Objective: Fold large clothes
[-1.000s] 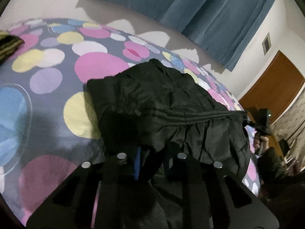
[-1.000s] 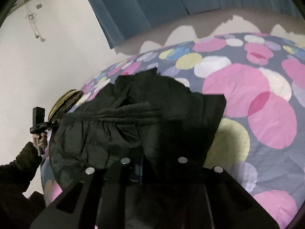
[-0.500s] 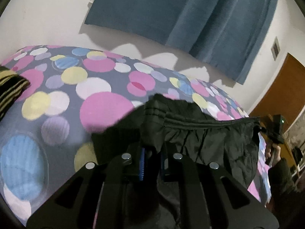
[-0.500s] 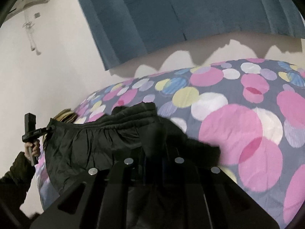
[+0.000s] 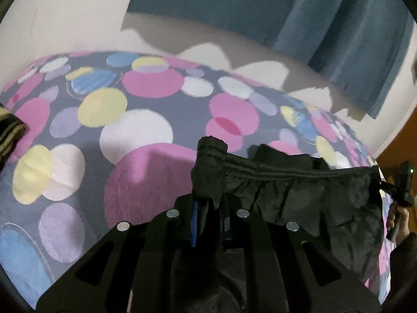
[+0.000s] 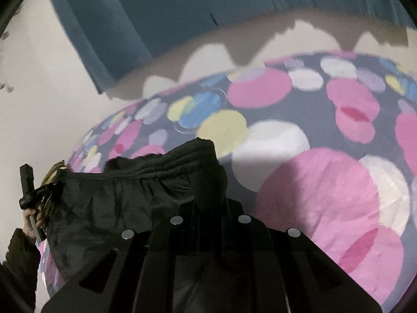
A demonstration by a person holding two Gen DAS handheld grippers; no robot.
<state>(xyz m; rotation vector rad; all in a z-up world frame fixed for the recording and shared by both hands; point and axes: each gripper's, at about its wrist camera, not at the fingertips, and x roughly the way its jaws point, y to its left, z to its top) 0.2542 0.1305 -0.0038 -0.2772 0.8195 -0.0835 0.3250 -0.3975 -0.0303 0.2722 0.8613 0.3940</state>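
Observation:
A black garment (image 5: 299,198) with a gathered waistband hangs stretched between my two grippers above the bed. My left gripper (image 5: 208,203) is shut on its left waistband corner, the fabric bunched up between the blue-padded fingers. In the right wrist view my right gripper (image 6: 209,203) is shut on the other corner of the black garment (image 6: 125,200). Each view shows the opposite gripper at the garment's far end: the right gripper (image 5: 398,190) at the right edge, the left gripper (image 6: 34,195) at the left edge, each held by a hand.
The bed (image 5: 146,130) carries a grey cover with big pink, yellow, white and blue dots. A yellow-and-black striped cloth (image 5: 9,130) lies at its left edge. Behind the bed are a white wall and a blue curtain (image 5: 299,13). A brown door (image 5: 406,140) shows at the right.
Both grippers pulled back toward the near edge and rose slightly, lifting the garment's waistband off the bed. The fabric no longer lies spread on the cover and now hangs taut between them.

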